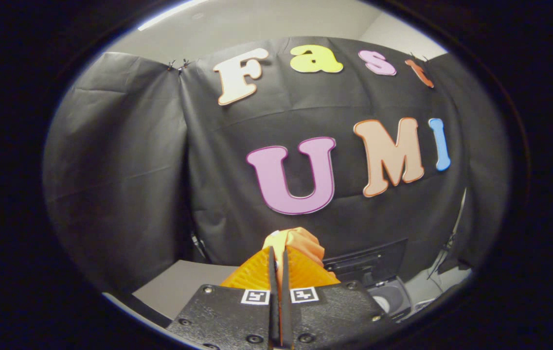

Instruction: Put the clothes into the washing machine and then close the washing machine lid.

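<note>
Fingers [279,257] pressed nearly together, and a bunch of orange cloth [300,243] is pinched between them — the gripper [279,250] is clenched on the clothes, held up in the air. The fabric bulges out past the fingertips, a paler yellowish fold on its left side and deeper orange on the right. How much of the garment hangs below is impossible to tell; the fingers and the gripper's body hide everything underneath.

Down on the gripper's body, two small square markers [255,296] sit side by side, one on each finger base, nearly touching, which fits the narrow gap between the fingers.

Beyond the cloth and off to the right, lower down, there's the washing machine [388,296]. Only a piece of it can be seen: a dark raised lid [366,265] standing up behind, and below it a grey rounded opening, partly cut off by the gripper's body. Whether anything lies inside the drum cannot be made out; it is small and dim. The clothes are not in the machine — they are up between the fingers, left of and above that opening.

To the near left, a pale flat table surface [179,287] runs under the gripper, its far edge meeting the black cloth wall [125,170]. The wall hangs in two panels, joined by small clips [177,64] at the top left. Above it, a strip of light grey ceiling [257,24] is visible. At the far right, some thin dark cords or stands [444,257] show against a pale gap, too blurred to identify.
</note>
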